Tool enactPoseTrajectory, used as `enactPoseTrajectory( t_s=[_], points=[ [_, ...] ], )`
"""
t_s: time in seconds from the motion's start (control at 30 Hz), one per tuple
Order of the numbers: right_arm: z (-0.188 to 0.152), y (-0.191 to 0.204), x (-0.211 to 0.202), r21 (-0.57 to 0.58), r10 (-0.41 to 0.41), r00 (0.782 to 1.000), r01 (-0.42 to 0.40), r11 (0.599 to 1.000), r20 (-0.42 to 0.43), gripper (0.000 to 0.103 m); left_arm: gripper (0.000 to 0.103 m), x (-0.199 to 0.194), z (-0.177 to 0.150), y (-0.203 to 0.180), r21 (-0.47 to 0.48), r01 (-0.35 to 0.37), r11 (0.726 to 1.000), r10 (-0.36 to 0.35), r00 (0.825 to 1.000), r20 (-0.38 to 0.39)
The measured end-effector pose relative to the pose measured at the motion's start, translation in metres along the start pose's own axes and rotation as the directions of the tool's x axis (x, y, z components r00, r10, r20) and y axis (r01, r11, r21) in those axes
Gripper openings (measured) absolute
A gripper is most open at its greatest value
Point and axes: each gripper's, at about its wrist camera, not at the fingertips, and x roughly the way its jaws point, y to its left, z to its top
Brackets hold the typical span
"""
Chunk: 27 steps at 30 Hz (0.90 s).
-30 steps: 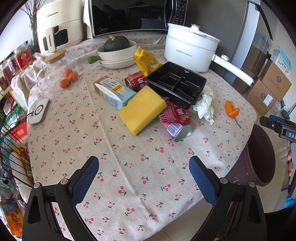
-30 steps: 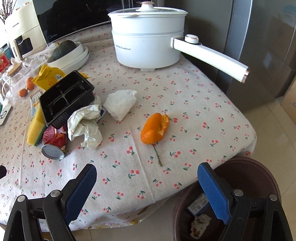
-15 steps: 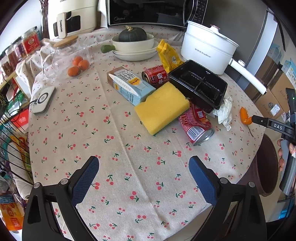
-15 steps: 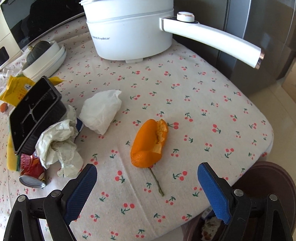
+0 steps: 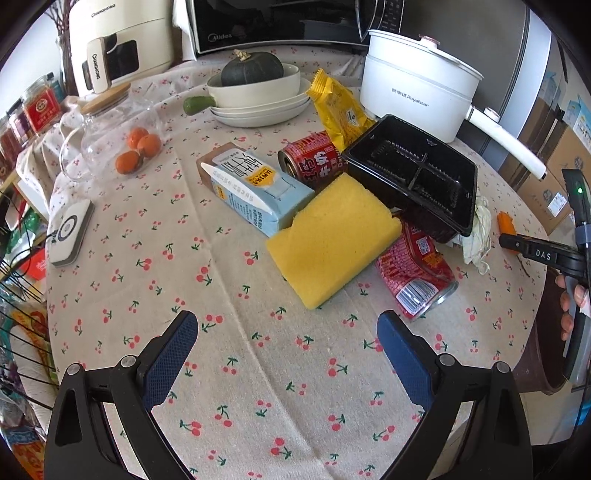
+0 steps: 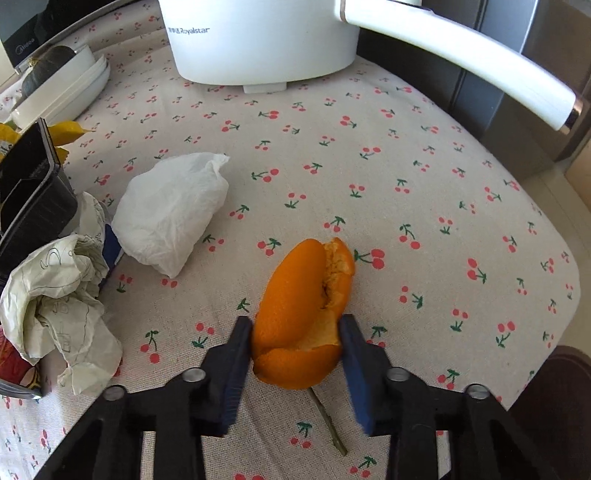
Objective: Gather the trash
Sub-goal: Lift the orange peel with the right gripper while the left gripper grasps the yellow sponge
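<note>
Cherry-print counter [image 6: 424, 177] lies bare beyond the orange peel [image 6: 303, 314], which the right tool [image 6: 295, 345] has just closed onto; left tool [image 5: 288, 354] gapes empty.

Left wrist view: my left tool [image 5: 286, 349] frames the lower edge, the camera looking forward and steeply down from fairly high over the near side of the worktop [image 5: 258, 369], taking in most of its cloth up to the microwave [image 5: 280, 26] at the back.

Right wrist view: my right tool [image 6: 295, 343] sits low and close over the worktop's right end, facing the white pot [image 6: 258, 40], with the orange peel [image 6: 303, 314] filling the foreground.

Shared ground: the white pot [image 5: 413, 85], black tray [image 5: 417, 177], crumpled paper [image 5: 480, 232] and orange peel [image 5: 505, 223]; my right tool [image 5: 517, 243] itself appears at the left view's right edge.
</note>
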Motion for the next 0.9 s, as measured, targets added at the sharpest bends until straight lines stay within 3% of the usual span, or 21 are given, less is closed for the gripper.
enactPoseTrajectory(
  t_s=[0.13, 0.3, 0.5, 0.67, 0.83, 0.9],
  points=[
    [-0.002, 0.0, -0.007, -0.022, 0.023, 1.0, -0.023, 0.999, -0.001, 0.033, 0.099, 0.012, 0.016, -0.004, 0.031, 0.02, 0.999, -0.02, 1.0, 0.01],
    [-0.007, -0.009, -0.026, -0.01, 0.083, 0.997, -0.083, 0.996, -0.006, 0.033, 0.099, 0.026, 0.037, -0.017, 0.201, 0.061, 0.978, -0.072, 0.996, 0.044],
    [-0.012, -0.021, -0.051, -0.045, 0.103, 0.994, -0.102, 0.994, 0.019, 0.033, 0.096, 0.046, 0.049, -0.021, 0.28, 0.116, 0.953, -0.12, 0.993, -0.003],
    [-0.016, -0.035, -0.061, -0.035, 0.114, 0.993, -0.113, 0.993, 0.027, 0.033, 0.093, 0.063, 0.051, -0.012, 0.213, 0.179, 0.961, -0.173, 0.984, -0.045],
    [-0.022, -0.047, -0.062, -0.032, 0.098, 0.995, -0.098, 0.995, 0.015, 0.034, 0.075, 0.071, 0.041, -0.001, 0.116, 0.21, 0.971, -0.203, 0.976, -0.073],
    [-0.023, -0.052, -0.063, -0.029, 0.092, 0.996, -0.092, 0.995, 0.009, 0.034, 0.072, 0.067, 0.037, 0.007, 0.066, 0.221, 0.973, -0.217, 0.974, -0.067]
  ],
)
